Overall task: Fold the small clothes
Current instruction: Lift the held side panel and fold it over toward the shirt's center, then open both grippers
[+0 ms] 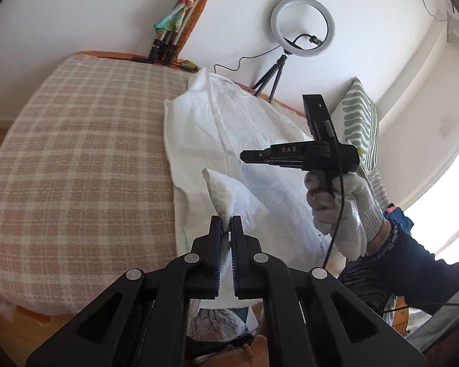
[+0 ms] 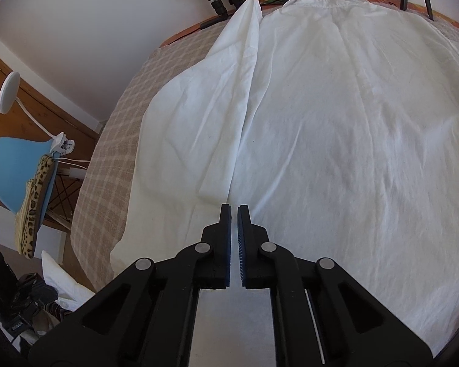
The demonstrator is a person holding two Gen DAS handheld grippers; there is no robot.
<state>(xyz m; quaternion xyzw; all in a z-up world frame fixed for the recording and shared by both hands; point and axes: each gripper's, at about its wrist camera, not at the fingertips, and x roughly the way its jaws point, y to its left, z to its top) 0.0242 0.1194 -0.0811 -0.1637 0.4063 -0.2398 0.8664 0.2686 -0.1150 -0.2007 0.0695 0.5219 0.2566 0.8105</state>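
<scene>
My right hand (image 1: 339, 211) wears a white knit glove with a ribbed cuff, above a dark sleeve. Both hand-held grippers are black with silver rivets, blue ribbed pads, "DAS" lettering and a black cable.

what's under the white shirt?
The white shirt lies on a beige checked cloth spread over the table; an orange edge shows beyond. Whatever sits directly beneath the shirt is covered.

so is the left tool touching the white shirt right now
Touching. The left wrist view shows the left tool shut on a lifted corner of the white shirt, fabric pinched between its fingers.
</scene>
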